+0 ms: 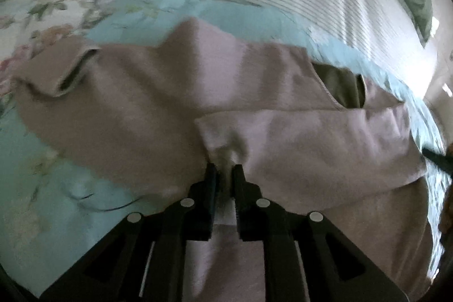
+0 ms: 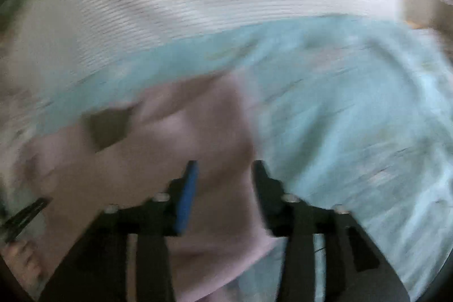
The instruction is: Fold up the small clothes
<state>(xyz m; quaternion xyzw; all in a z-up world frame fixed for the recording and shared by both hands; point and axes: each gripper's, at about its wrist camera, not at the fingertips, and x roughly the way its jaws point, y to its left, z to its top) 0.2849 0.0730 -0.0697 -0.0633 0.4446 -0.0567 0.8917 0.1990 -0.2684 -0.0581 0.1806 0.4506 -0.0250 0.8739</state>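
Pink garment [image 1: 158,92] pinched by left hand-held gripper [image 1: 225,169]; lettering — unreadable.

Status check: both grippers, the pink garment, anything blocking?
Left gripper shut on pink garment, pinching a folded edge. Right gripper open over the garment, nothing held. Garment partly folded on floral bedsheet. No obstruction seen.

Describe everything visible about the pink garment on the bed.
The pink garment is a soft, fleecy-looking top in dusty pink, spread across a light blue floral bedspread. Its neck opening shows a dark olive inside. One sleeve cuff lies out to the side; another part is folded over the body. The left gripper has its jaws pinched on a bunched fold; the right gripper hovers open over it.
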